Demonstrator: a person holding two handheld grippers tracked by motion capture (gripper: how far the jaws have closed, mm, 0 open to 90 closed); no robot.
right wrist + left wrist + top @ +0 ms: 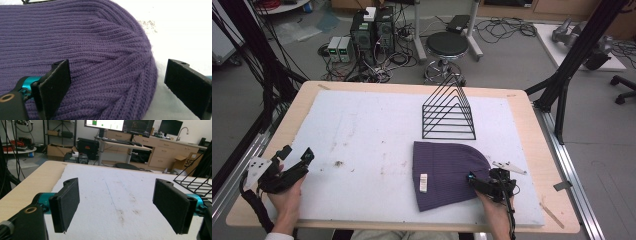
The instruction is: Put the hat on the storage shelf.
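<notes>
Purple knitted beanie [95,50], ribbed, flat on white padding [362,145], crown end close under right gripper [117,85]. Jaws spread wide: one over the knit, the other beyond the rounded crown edge above bare padding; no clamping, contact with the wool impossible to tell. In the high view, same beanie [447,172] toward the near right of the table, small white label on its near-left part, brim side pointing left, crown toward right gripper [486,184] just beside it.

Padding stained with brown specks and smears, covering most of a pale wooden tabletop [539,145], wood left bare round the edges. Black wire file rack [448,112] upright behind the beanie, near it but apart, triangular dividers in a row.

Left gripper [297,157] held at the near left corner of the table, well apart from beanie and rack. Jaws wide open, nothing between them; in the left gripper view, open gap [116,205] over stained padding, corner of the rack at the right edge.

Beyond the table: grey floor, round black stool [447,47], computer towers [373,30] amid tangled cables, black frame struts at both sides. Farther back in the left gripper view, desk with monitors [117,125], wooden cabinets, cardboard boxes.
</notes>
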